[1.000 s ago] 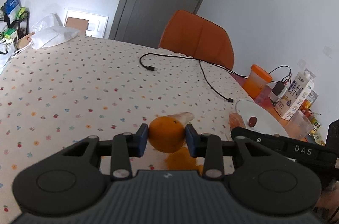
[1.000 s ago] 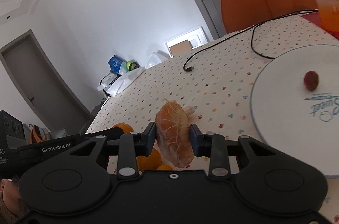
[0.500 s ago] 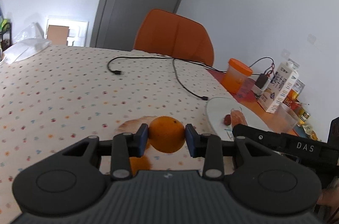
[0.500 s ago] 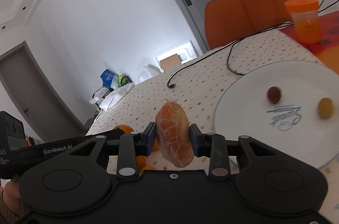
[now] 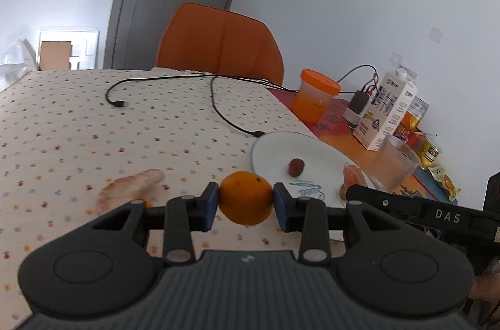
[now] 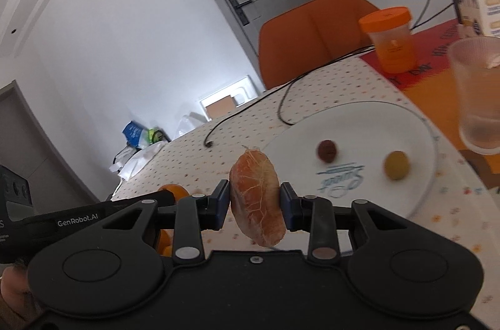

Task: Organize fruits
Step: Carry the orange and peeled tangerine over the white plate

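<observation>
Whole orange (image 5: 245,197) is clamped in my left tool (image 5: 245,202), blue pads tight on both sides, fruit clear of the tabletop (image 5: 93,117). Peeled orange piece (image 6: 257,199), white pith showing, is pinched on end in my right tool (image 6: 255,205), both pads pressing on it, also carried in the air.

Both tools sit side by side near the tabletop's near edge, just short of the white plate (image 6: 359,124). Plate lies toward the right edge of the tabletop, where the dotted cloth ends. On the plate: a small dark red fruit (image 6: 327,151) and a small yellow-green one (image 6: 397,165), apart from each other, slightly blurred.

In the left view, a pale strip of peel (image 5: 131,186) lies on the cloth left of my left tool.

Past the plate along the right edge: clear plastic cup (image 6: 478,92), orange-lidded jar (image 6: 390,39), milk carton (image 5: 387,111). Black cable (image 5: 218,102) runs across the cloth from the far right, one plug end just beside the plate rim. Orange chair (image 5: 218,42) stands at the far edge.
</observation>
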Available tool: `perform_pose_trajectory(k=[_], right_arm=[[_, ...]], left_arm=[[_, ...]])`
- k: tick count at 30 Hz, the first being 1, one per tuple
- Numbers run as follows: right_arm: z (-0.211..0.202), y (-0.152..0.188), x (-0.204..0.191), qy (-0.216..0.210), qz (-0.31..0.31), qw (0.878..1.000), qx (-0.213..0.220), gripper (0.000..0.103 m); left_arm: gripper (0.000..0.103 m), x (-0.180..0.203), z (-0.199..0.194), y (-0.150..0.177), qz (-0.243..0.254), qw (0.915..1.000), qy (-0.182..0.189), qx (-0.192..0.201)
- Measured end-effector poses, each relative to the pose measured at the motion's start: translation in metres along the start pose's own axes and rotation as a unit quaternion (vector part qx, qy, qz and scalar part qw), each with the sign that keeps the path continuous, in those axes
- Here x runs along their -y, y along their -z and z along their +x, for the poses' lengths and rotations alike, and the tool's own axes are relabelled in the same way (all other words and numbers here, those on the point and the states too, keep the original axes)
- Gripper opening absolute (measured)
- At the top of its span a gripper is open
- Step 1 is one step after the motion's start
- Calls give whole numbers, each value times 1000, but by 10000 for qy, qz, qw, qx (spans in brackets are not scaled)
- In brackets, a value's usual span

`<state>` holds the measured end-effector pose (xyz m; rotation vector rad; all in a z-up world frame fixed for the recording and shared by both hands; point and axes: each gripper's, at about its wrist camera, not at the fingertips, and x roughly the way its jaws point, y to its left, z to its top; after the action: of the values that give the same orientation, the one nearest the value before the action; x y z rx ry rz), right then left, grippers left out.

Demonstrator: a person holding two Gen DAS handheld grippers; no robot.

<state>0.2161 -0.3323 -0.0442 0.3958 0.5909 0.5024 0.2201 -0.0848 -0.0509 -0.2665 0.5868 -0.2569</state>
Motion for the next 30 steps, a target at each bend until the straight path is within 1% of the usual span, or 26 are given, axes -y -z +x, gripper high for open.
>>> perform_pose_trajectory(k=[9, 19, 22, 25, 30], right_arm=[[-8, 0, 30, 280, 220, 9993, 105, 33], [-11, -1, 49, 395, 320, 9986, 159, 34], [-15, -1, 54, 352, 366, 9985, 218, 34], [-20, 0, 56, 364, 369, 9983, 269, 39], [-26, 1, 58, 289, 355, 9985, 303, 39]], left_arm=[[36, 23, 19, -1, 193, 9996, 132, -136], [36, 46, 41, -4, 360, 9989, 174, -254], [36, 53, 47, -3, 421, 9985, 185, -298], [36, 58, 51, -2, 451, 9982, 195, -332], [37, 65, 56, -2, 481, 9980, 198, -358]])
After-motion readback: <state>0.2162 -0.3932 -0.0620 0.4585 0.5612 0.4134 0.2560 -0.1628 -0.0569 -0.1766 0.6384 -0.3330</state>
